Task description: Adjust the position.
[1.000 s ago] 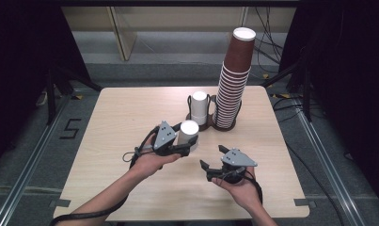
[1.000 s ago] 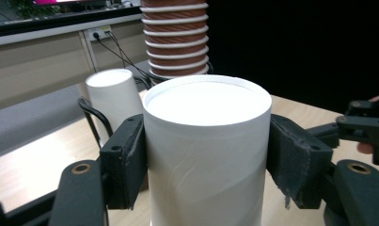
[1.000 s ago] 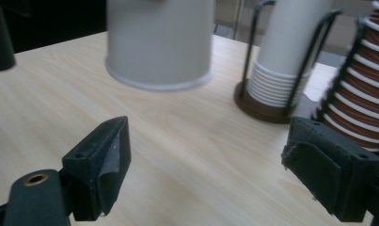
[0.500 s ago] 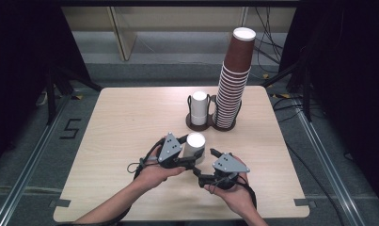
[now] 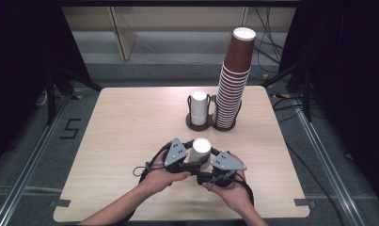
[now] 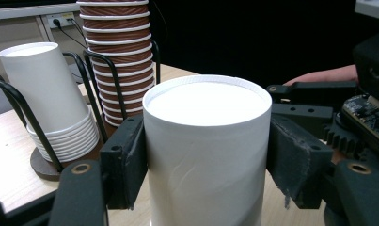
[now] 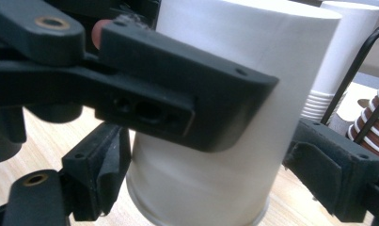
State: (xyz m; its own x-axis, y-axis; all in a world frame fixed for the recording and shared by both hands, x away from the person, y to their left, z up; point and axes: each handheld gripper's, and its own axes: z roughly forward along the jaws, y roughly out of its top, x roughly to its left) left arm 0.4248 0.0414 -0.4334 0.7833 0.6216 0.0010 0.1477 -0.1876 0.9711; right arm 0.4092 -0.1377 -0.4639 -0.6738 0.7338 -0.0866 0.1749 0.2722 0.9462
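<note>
An upturned white paper cup (image 5: 201, 147) stands just above the table near its front edge. My left gripper (image 5: 198, 159) is shut on its upper wall, one pad on each side (image 6: 126, 160). My right gripper (image 5: 205, 176) comes in from the right, lower down. Its jaws have just been closing with the cup's lower part (image 7: 201, 183) between them, and both pads (image 7: 105, 174) lie against the wall near the rim. In the right gripper view, a jaw of the left gripper (image 7: 177, 103) crosses in front of the cup.
A black wire holder (image 5: 196, 125) at the table's back right carries a short stack of white cups (image 5: 199, 106) and a tall stack of brown cups (image 5: 235, 80). Bare wood of the table (image 5: 126, 122) spreads to the left. Cables trail on the floor around it.
The left gripper has carried the white cup toward the front edge and a little right, down to meet the right gripper. The right hand has hardly moved.
</note>
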